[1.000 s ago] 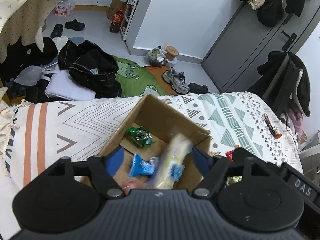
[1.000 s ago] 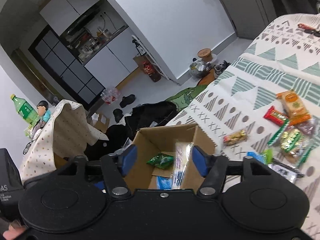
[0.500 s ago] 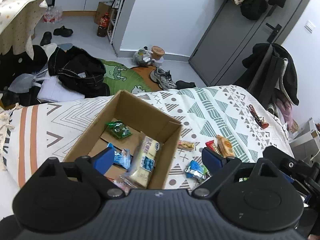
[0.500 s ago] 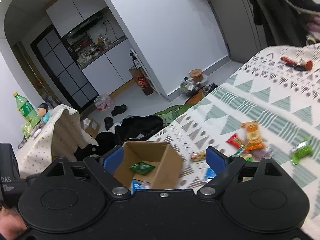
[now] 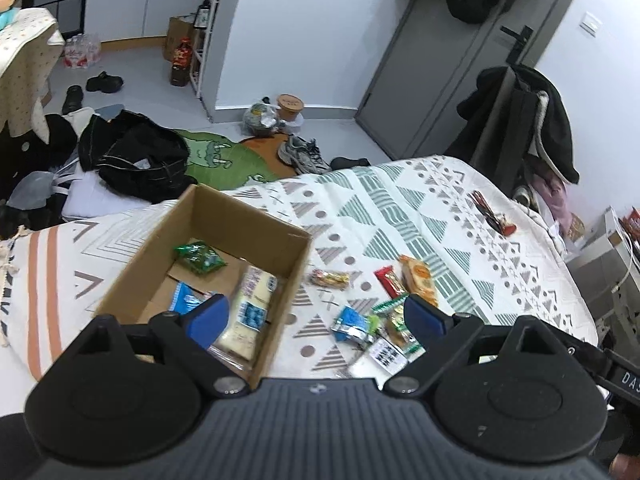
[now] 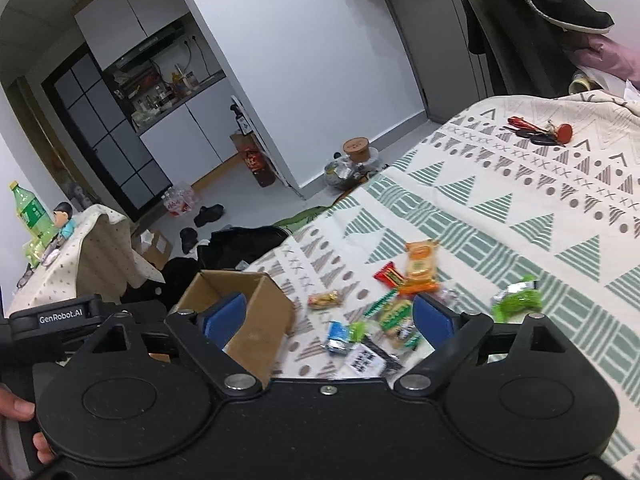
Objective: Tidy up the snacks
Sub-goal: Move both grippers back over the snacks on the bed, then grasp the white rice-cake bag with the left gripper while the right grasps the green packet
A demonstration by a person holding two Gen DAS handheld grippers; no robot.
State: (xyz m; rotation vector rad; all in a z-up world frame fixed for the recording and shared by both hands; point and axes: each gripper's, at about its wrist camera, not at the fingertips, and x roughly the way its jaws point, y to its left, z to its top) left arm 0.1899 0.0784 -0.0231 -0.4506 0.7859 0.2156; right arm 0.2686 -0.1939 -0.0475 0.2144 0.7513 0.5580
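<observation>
Three wrapped snacks (image 5: 244, 300) were seen inside the open brown cardboard box (image 5: 256, 216); others lay scattered beside it on the patterned bedspread (image 5: 400, 216), awaiting collection by two wide-open, empty grippers (image 5: 316, 316) (image 6: 328, 316).

Patterned white bedspread with green striped triangles and grey dots (image 5: 400, 208) covers the bed. Bunch of keys with a red fob (image 6: 540, 132) lies on its far right part. Far floor: heap of black clothing (image 5: 136, 160) at left, green cartoon dinosaur rug (image 5: 216, 160) just right of it, pair of grey sneakers (image 5: 304, 156) at the rug's right edge. Round tub with a brown lid (image 5: 290, 105) stands near the white wall. Grey door with a black handle (image 5: 452, 60) at far right. Green plastic bottle (image 6: 28, 212) stands on a cloth-draped table (image 6: 96, 248) at far left.
</observation>
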